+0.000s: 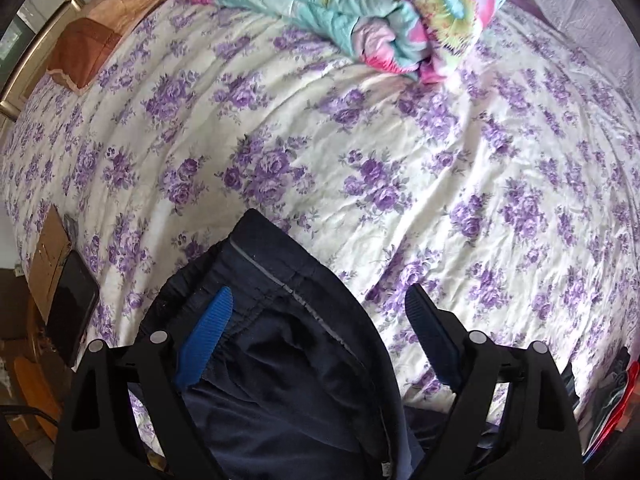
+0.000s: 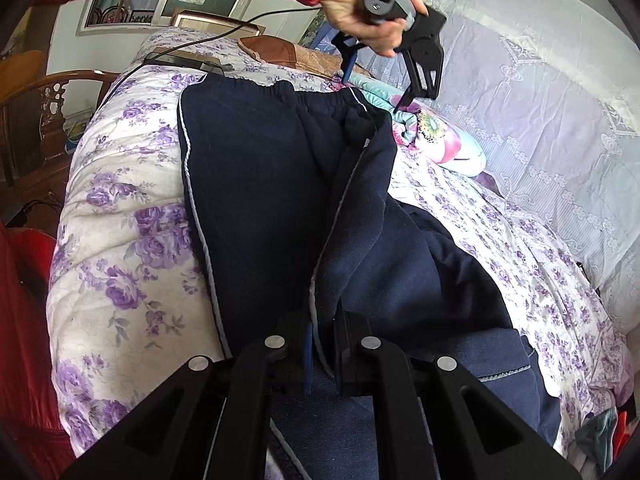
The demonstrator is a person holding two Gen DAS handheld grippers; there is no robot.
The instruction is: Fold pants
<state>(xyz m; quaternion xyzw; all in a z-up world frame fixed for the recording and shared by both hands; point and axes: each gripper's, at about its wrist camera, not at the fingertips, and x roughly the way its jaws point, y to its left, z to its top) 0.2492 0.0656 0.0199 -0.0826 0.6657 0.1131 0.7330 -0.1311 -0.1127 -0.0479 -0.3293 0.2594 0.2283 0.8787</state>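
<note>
Dark navy pants (image 2: 256,184) with pale side piping, lying lengthwise along the bed's near edge, elastic waistband at the far end, one leg folding over the other, cloth bunching there.

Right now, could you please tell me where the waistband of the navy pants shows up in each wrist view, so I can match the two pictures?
Left wrist view: the waistband sits at bottom centre, just beyond the open jaws.
Right wrist view: the waistband lies at upper centre, at the far end of the pants.
Shared landmark: the colourful quilt, lying beyond the waistband in both views.
</note>
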